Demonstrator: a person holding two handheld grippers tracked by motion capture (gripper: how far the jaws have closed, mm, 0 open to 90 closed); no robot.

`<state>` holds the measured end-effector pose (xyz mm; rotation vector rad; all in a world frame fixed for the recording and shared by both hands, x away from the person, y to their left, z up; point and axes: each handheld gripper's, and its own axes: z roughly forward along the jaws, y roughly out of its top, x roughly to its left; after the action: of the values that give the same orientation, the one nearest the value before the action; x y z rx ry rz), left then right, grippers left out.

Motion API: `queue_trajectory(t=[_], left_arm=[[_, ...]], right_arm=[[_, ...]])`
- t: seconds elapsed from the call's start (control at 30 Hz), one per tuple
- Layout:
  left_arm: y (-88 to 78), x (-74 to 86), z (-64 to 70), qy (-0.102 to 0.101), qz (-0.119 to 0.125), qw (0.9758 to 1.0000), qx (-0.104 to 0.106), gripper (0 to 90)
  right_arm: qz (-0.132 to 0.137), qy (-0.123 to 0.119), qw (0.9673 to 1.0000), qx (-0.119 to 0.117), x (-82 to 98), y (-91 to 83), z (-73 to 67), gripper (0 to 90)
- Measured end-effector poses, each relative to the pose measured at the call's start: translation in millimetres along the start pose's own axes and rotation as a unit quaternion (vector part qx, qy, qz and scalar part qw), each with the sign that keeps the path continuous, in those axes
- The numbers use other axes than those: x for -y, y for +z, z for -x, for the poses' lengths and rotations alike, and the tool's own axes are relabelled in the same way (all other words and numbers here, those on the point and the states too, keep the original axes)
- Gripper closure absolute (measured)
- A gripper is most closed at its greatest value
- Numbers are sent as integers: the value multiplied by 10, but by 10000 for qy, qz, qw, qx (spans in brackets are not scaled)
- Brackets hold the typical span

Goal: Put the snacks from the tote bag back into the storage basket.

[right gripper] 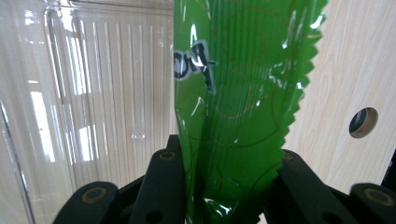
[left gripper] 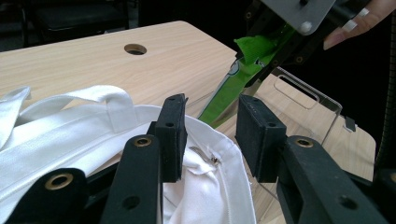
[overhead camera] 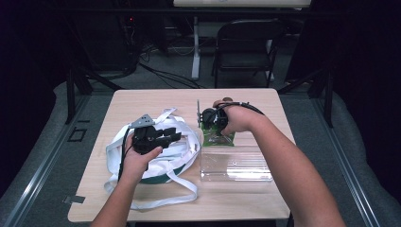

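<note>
Packet of glossy green plastic film with a serrated edge (right gripper: 233, 93) is found clamped between the jaws of the right gripper (overhead camera: 211, 119), which are closed tight on its lower end. The packet is held over the near wall of a clear, ribbed acrylic tray (overhead camera: 236, 165) that stands on the right half of the table; in the high view its lower edge reaches the tray's far end. Whether the packet touches the tray floor cannot be told. In the left gripper view the same green packet (left gripper: 229, 91) is seen hanging at a slant from the right gripper, above the tray's transparent rim.

The tray is otherwise seen to hold nothing, so the placing is judged to be at its first item, with transport done and release outstanding.

The left gripper (overhead camera: 158, 137) is held over a white fabric bag with long white straps (overhead camera: 179, 151), lying on the left half of the light wooden table (overhead camera: 246, 101). Its jaws stand apart, with the bag's white rim below and between them; no pad is seen pressing on the cloth, so no grip is recorded. The bag's mouth is seen open.

Remaining work is judged to be: lowering, opening of the right jaws, and withdrawal.
</note>
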<state>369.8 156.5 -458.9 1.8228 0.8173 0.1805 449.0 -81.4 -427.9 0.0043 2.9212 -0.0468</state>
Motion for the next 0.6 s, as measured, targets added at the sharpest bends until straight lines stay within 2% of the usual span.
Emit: queue_trajectory(t=[0.17, 0.27, 0.47, 0.6], left_arm=[[-6, -3, -6, 15, 7, 10000, -7, 631], [-8, -2, -13, 14, 1, 10000, -10, 631], [-11, 2, -25, -3, 16, 10000, -15, 631], [-12, 3, -27, -5, 15, 10000, -13, 631]], right_arm=[[-7, 12, 10000, 40, 10, 56, 29, 753], [121, 90, 9999, -16, 22, 110, 51, 753], [47, -8, 10000, 14, -11, 206, 68, 749], [111, 4, 9999, 10, -22, 230, 81, 745]])
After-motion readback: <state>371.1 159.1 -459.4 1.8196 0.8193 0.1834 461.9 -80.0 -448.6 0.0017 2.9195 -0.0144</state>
